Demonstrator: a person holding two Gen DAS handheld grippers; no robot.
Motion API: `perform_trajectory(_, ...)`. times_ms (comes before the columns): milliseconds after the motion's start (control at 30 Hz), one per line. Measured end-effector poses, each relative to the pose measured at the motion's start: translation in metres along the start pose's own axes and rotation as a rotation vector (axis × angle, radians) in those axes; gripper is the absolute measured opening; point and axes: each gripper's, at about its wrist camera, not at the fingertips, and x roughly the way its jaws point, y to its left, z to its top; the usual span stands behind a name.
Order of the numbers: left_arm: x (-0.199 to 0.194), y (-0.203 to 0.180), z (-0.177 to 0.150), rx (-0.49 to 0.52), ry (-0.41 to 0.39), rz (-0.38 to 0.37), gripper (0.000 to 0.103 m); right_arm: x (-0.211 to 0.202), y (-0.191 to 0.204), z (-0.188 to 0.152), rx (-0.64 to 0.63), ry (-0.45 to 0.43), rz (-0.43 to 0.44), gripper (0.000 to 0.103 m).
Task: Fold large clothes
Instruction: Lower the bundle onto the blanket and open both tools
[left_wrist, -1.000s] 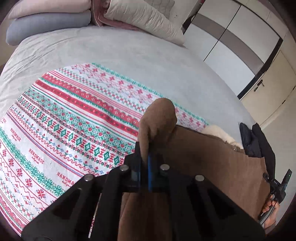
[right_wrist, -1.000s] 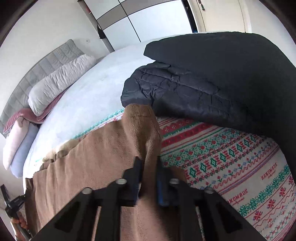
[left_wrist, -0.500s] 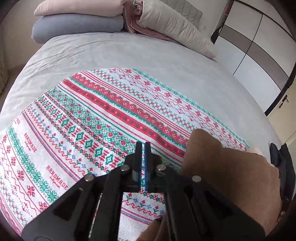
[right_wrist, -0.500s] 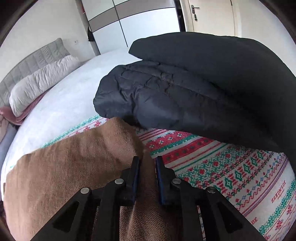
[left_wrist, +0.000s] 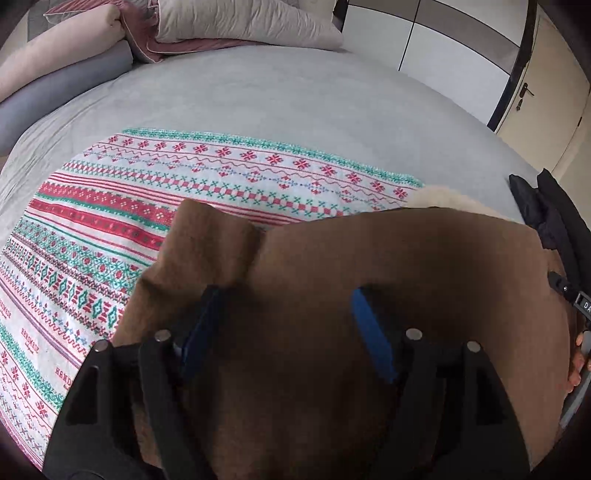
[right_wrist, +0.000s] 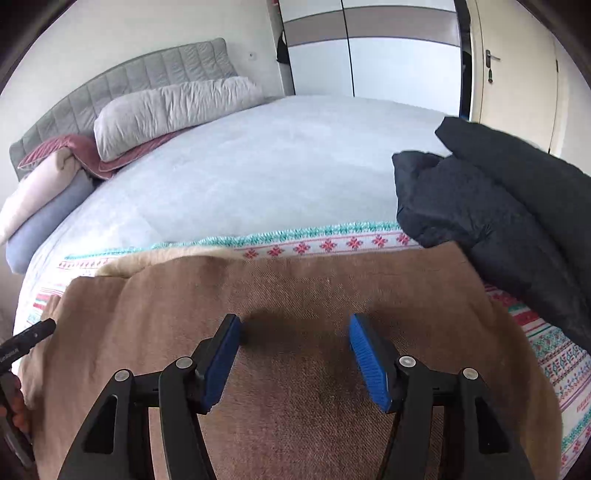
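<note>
Brown garment (right_wrist: 295, 332) lies flat on the patterned blanket (left_wrist: 184, 192), long edge running across my view. I see my left gripper (left_wrist: 284, 314) and right gripper (right_wrist: 295, 343) just above it, jaws spread wide, gripping nothing.

It was a bedroom in a home. A wide bed (right_wrist: 258, 166) with a pale grey cover filled the room, a grey padded headboard (right_wrist: 122, 85) at its far end with pillows (right_wrist: 173, 110) and rolled bedding (right_wrist: 40, 199) piled against it. Beyond stood a sliding-door wardrobe (right_wrist: 388, 48) and, to the right, a cream door (right_wrist: 517, 74).
</note>
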Motion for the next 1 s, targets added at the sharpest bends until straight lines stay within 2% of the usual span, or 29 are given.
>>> perform_trajectory(67,0.006,0.023,0.0,-0.014,-0.002,0.063,0.074,0.008,-0.034,0.002,0.049,0.018,-0.039,0.062)
perform_trajectory(167,0.009,0.047,0.002,-0.053,0.03,0.083,0.074,0.006,-0.09,0.002,0.15,0.043,-0.104,0.062)
perform_trajectory(233,0.003,0.051,0.0,-0.062,0.031,0.101,0.074,-0.002,-0.118,-0.001,0.181,0.052,-0.237,0.062)
perform_trajectory(333,-0.026,0.043,-0.01,-0.02,-0.005,0.13,0.074,-0.035,-0.14,-0.01,0.254,0.032,-0.195,0.062)
perform_trajectory(433,-0.068,0.025,-0.034,-0.001,-0.034,0.086,0.074,-0.076,-0.123,-0.02,0.189,-0.012,-0.157,0.062)
perform_trajectory(567,-0.122,-0.013,-0.086,0.046,-0.065,-0.045,0.086,-0.116,-0.072,-0.054,0.066,-0.022,-0.078,0.074)
perform_trajectory(667,-0.129,-0.023,-0.125,0.056,-0.02,-0.091,0.092,-0.132,-0.044,-0.092,0.009,0.01,0.0,0.075)
perform_trajectory(733,-0.118,-0.019,-0.147,0.059,0.05,-0.052,0.092,-0.132,-0.043,-0.117,0.002,0.046,0.005,0.076)
perform_trajectory(800,-0.132,-0.011,-0.164,0.049,0.017,-0.004,0.092,-0.133,-0.06,-0.138,0.045,0.073,-0.017,0.076)
perform_trajectory(833,-0.142,-0.011,-0.169,0.044,0.013,0.013,0.092,-0.139,-0.068,-0.146,0.059,0.05,-0.015,0.076)
perform_trajectory(933,-0.178,-0.021,-0.181,0.047,-0.012,0.03,0.092,-0.179,-0.061,-0.164,0.054,-0.007,-0.038,0.076)
perform_trajectory(1000,-0.199,-0.03,-0.19,0.031,-0.026,0.009,0.094,-0.198,-0.048,-0.17,0.032,-0.025,-0.058,0.077)
